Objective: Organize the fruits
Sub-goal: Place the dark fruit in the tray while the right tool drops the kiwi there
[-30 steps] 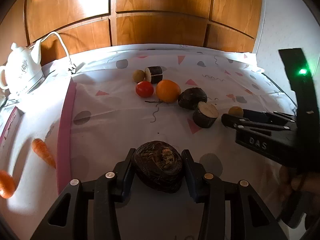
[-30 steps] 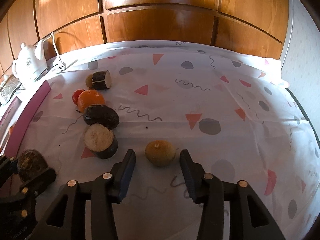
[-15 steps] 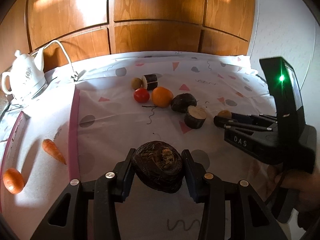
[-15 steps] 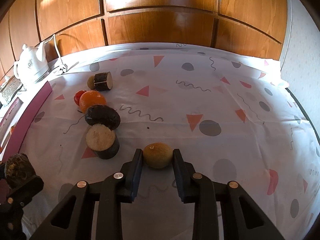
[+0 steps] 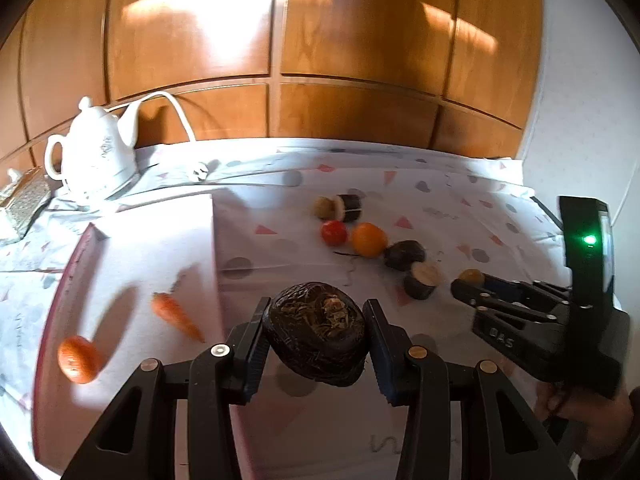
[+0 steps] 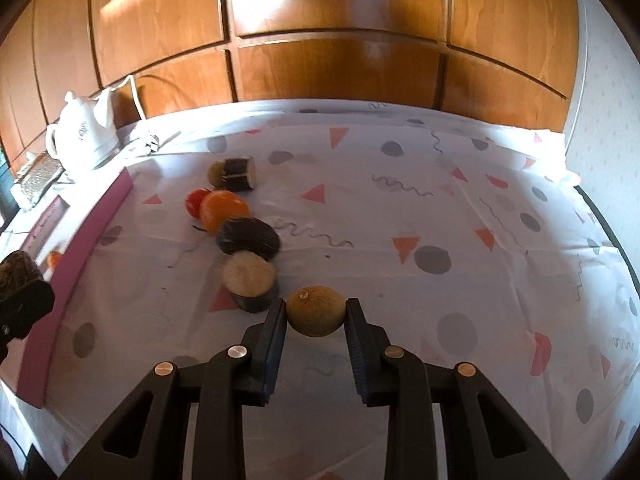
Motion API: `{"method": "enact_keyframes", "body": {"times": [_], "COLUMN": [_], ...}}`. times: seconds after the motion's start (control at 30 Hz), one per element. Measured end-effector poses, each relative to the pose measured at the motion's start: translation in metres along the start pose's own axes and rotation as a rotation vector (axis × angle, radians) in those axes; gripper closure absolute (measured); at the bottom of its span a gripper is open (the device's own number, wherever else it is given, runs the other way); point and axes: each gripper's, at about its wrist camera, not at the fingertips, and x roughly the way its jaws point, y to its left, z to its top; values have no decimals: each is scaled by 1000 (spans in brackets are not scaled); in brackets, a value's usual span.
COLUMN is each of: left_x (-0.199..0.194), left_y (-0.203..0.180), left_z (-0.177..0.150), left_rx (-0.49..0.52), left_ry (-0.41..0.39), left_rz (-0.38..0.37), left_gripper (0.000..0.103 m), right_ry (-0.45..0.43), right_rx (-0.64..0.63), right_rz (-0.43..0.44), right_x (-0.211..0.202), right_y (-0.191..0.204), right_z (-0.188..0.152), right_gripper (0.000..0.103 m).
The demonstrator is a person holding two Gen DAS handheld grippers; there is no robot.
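My left gripper (image 5: 316, 334) is shut on a dark, rough, fibrous root (image 5: 317, 336) and holds it above the cloth near the pink tray's (image 5: 56, 304) right rim. My right gripper (image 6: 316, 314) is shut on a small tan round fruit (image 6: 316, 311) just off the patterned tablecloth (image 6: 400, 200). The right gripper (image 5: 472, 286) also shows at the right of the left wrist view, with a hand under it. A carrot (image 5: 176, 316) and an orange fruit (image 5: 78, 358) lie in the tray. On the cloth lie a tomato (image 6: 194, 202), an orange (image 6: 222, 208) and dark cut pieces (image 6: 248, 238).
A white kettle (image 5: 96, 160) with its cord stands at the back left beside a glittery box (image 5: 24, 204). Wooden panelling (image 6: 320, 40) closes the back. A cut dark cylinder (image 6: 238, 172) with a tan fruit behind it lies further back. The cloth's right half holds nothing.
My right gripper closed on the tan fruit and lifted it slightly. My left gripper rose and swung left with the root, bringing the tray with the carrot further into view.
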Motion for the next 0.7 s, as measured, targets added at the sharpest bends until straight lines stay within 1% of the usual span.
{"method": "enact_keyframes", "body": {"times": [0.17, 0.3, 0.47, 0.57, 0.7], "left_x": [-7, -11, -17, -21, -25], "left_y": [17, 32, 51, 63, 83], "left_z": [2, 3, 5, 5, 2], "left_rx": [-35, -65, -107, -129, -162], "left_ry": [-7, -12, -20, -26, -22], "left_rz": [37, 66, 102, 133, 179], "left_gripper": [58, 58, 58, 58, 58], "right_ry": [-20, -43, -45, -36, -28], "right_rx": [-6, -40, -72, -79, -126], "right_rz": [52, 96, 165, 223, 295], "right_x": [-11, -19, -24, -25, -27], "right_y": [12, 31, 54, 69, 96], "right_z": [6, 12, 16, 18, 20], "right_gripper": [74, 74, 74, 74, 74]}}
